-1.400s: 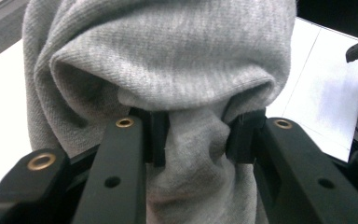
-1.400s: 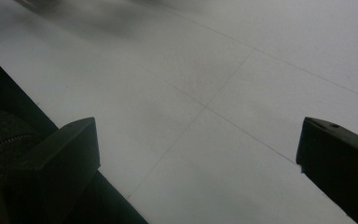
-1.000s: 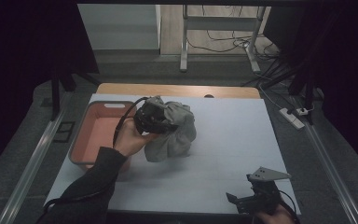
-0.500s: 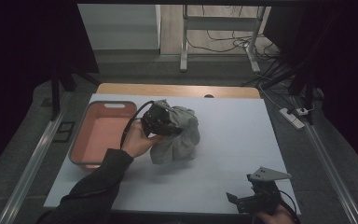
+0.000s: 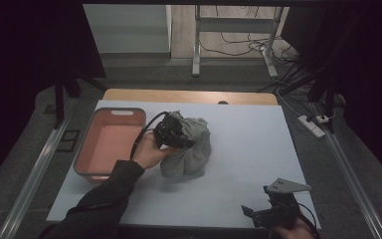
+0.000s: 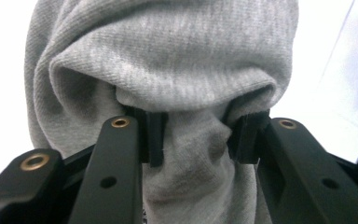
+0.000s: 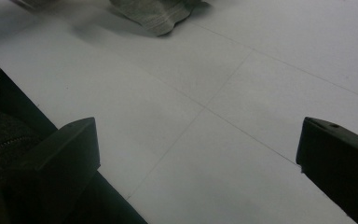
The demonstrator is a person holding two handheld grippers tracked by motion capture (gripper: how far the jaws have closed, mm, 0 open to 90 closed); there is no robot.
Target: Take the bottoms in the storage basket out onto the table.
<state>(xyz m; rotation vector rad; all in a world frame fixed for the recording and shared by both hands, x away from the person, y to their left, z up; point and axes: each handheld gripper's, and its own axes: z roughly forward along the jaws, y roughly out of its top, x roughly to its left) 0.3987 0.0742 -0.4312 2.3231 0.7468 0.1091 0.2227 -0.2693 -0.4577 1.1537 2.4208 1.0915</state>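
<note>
Since the earlier frames, the left gripper [image 5: 175, 133] and the grey cloth [image 5: 191, 149] held in it have been carried lower and slightly to the right in the high view, so that more of the cloth's lower folds are now gathered on the white table sheet [image 5: 248, 149]. The right gripper [image 5: 271, 215] has been kept at the lower right of that view.

In the left gripper view the cloth [image 6: 168, 70] is seen bunched between the two black jaws, a fold being pinched by the pads [image 6: 151, 137] at mid frame while the rest hangs above and around them. The jaws have just been eased a little apart, yet the fabric is still pressed from both sides. In the high view the cloth is placed at the centre of the frame, just right of the pink tray [image 5: 110, 144], which is set at centre left on the sheet. The left hand [image 5: 151, 152] is wrapped around the gripper's body, and a dark sleeve [image 5: 99, 199] is seen entering from the bottom left.

In the right gripper view the jaws are held wide apart at the lower corners of the frame, with nothing between them but the bare sheet [image 7: 214, 116]; an edge of the cloth [image 7: 158, 14] is seen at the top of the frame.
</note>
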